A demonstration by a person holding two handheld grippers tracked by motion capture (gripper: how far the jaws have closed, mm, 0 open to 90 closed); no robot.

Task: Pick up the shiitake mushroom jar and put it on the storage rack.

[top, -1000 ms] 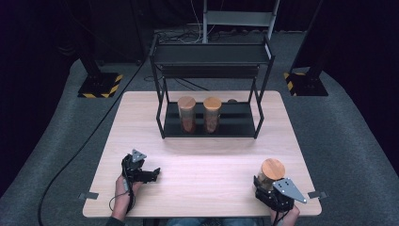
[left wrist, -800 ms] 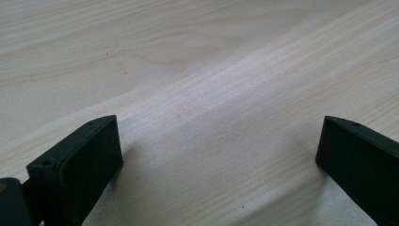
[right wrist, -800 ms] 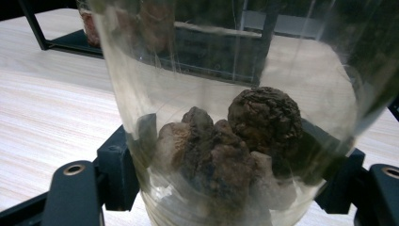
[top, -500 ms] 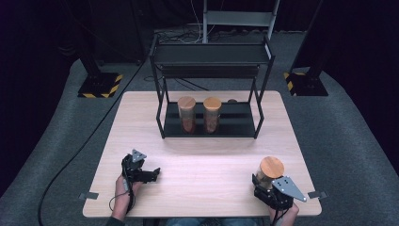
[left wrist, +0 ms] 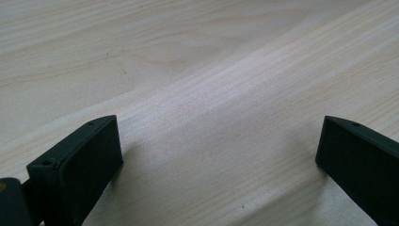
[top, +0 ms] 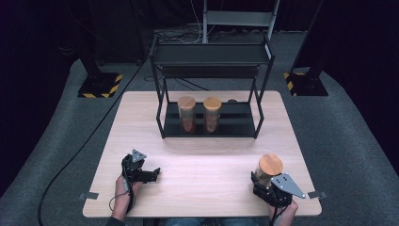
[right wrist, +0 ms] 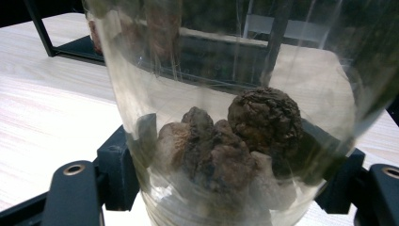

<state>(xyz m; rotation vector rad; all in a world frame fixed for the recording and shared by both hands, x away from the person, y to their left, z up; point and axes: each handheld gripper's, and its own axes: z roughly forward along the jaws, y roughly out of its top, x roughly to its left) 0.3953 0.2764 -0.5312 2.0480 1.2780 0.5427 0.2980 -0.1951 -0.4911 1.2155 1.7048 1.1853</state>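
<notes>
Compared with one second ago, almost nothing is different: the clear glass jar with the round wooden lid (top: 269,167) sits a little more to the left and nearer to me than before, and my left tongs (top: 151,173) lie at the same place on the desk.

My right tongs (top: 261,181) are closed on this jar, near the front right corner of the light wooden desk (top: 207,155). In the right gripper view the two black jaws press the glass wall from both sides, and inside the jar I see some dark brown, wrinkled lumps (right wrist: 235,141) resting at the bottom. My left tongs are wide open and hold nothing; in the left gripper view there is only bare wood grain between the two matte black pads (left wrist: 80,160).

At the far side of the desk stands a black metal rack with two shelves (top: 211,127). On its lower shelf two more glass jars with wooden lids (top: 199,113) stand upright, just beside each other, filled with something brownish. A small dark round thing (top: 232,100) lies behind the rack; I cannot tell what it is. The desk surface between my jar and the rack is bare.

The glass is smooth and shiny, the lids are pale round wood.
</notes>
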